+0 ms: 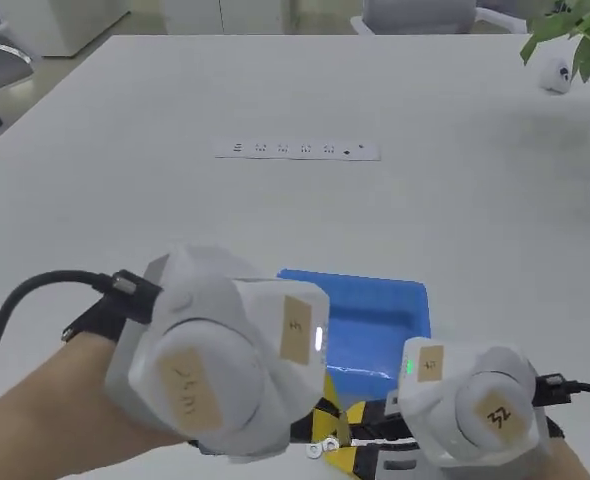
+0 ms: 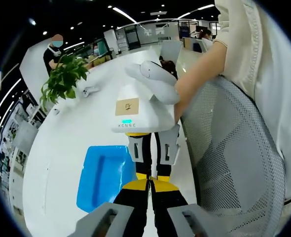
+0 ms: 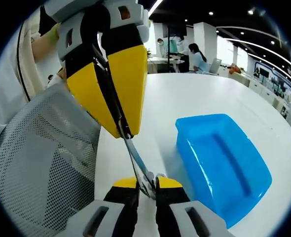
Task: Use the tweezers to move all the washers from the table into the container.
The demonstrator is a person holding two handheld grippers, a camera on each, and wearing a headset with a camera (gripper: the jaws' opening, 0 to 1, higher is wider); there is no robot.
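The blue container (image 1: 355,283) stands on the white table just beyond both grippers; it is also in the left gripper view (image 2: 93,190) and the right gripper view (image 3: 195,148), and looks empty inside. Thin metal tweezers (image 3: 134,157) run between the two grippers. My left gripper (image 1: 325,408) (image 2: 149,186) (image 3: 122,132) is shut on one end, and my right gripper (image 1: 375,450) (image 2: 153,170) (image 3: 146,186) is shut on the other. The yellow jaw tips nearly meet. A small silvery washer (image 1: 321,447) lies on the table under the jaws.
A printed label strip (image 1: 297,150) lies mid-table. A leafy plant (image 1: 575,40) and a small white object (image 1: 557,75) are at the far right. A grey mesh chair (image 2: 234,163) (image 3: 42,148) is close behind the table's near edge. People stand in the background.
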